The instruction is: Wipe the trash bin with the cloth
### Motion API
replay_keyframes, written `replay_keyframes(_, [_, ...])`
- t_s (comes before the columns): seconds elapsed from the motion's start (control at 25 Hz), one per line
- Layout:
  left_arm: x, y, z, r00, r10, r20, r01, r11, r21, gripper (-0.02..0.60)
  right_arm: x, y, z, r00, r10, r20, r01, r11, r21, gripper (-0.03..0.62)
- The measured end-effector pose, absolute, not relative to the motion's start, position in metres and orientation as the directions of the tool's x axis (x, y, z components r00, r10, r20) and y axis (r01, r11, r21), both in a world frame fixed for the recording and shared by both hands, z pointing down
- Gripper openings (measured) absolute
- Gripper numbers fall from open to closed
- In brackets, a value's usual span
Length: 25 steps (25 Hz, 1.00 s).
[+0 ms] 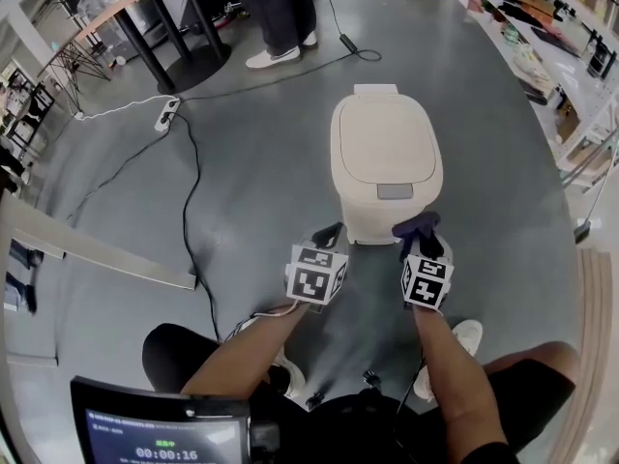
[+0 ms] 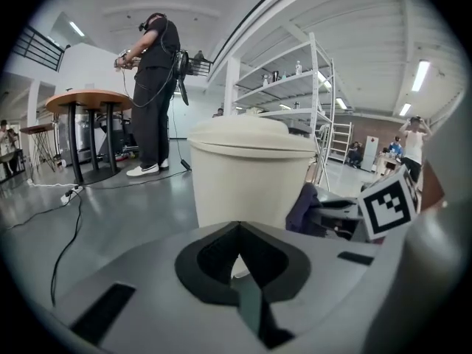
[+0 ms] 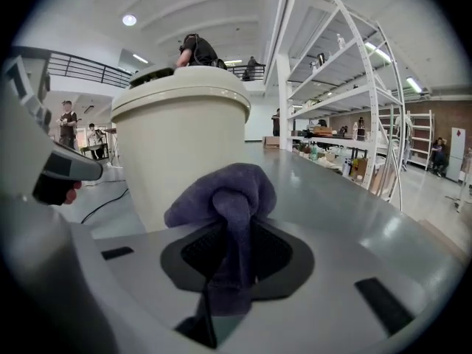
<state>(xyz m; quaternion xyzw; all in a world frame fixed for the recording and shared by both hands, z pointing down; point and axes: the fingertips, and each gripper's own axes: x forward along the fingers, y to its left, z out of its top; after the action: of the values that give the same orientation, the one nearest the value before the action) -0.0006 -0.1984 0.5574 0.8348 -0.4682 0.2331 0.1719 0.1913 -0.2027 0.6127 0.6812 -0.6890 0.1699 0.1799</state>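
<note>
A cream trash bin (image 1: 387, 167) is seen standing on the grey floor (image 1: 242, 182), its lid (image 2: 251, 135) down; it is set just ahead of both grippers, which are held low against its near side. The left gripper (image 1: 329, 232) is held at the bin's left front corner; in the left gripper view its jaws (image 2: 237, 231) are seen brought together at the tips, with nothing caught between them. The right gripper (image 1: 418, 234) is held at the bin's right front corner; its jaws (image 3: 234, 231) are clamped on a purple cloth (image 3: 225, 194), which is bunched into a rounded wad above the tips and hangs down in a strip between the pads. The cloth (image 1: 422, 224) is held right at the bin's front wall (image 3: 181, 146); whether the two actually touch cannot be settled from these angles. From the left gripper view the same cloth (image 2: 304, 209) is seen beside the bin (image 2: 247, 186). A black cable (image 1: 193, 201) is trailed across the floor to a power strip (image 1: 166, 114); a person (image 1: 280, 13) is seen standing beyond the bin, beside a round table (image 1: 145, 3); shelving (image 1: 542, 37) is ranged along the right.
</note>
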Motion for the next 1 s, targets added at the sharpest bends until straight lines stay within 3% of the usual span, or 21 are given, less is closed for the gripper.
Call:
replay_keyframes(0.24, [0.005, -0.197, 0.573, 0.451, -0.677, 0.582, -0.863, -0.496, 0.094, -0.003, 0.193, -0.190, 0.633, -0.011, -0.852, 0.523, -1.000, 0.017, 0.007, 0.083])
replay_keyframes(0.6, [-0.019, -0.200, 0.581, 0.414, -0.686, 0.598, -0.886, -0.454, 0.092, -0.003, 0.094, -0.182, 0.676, -0.179, -0.783, 0.596, -0.978, 0.208, -0.021, 0.081])
replay_keyframes(1.0, [-0.086, -0.187, 0.604, 0.352, -0.676, 0.648, -0.927, -0.349, 0.139, -0.003, 0.025, -0.196, 0.712, -0.190, -0.740, 0.646, -0.982, 0.156, -0.109, 0.081])
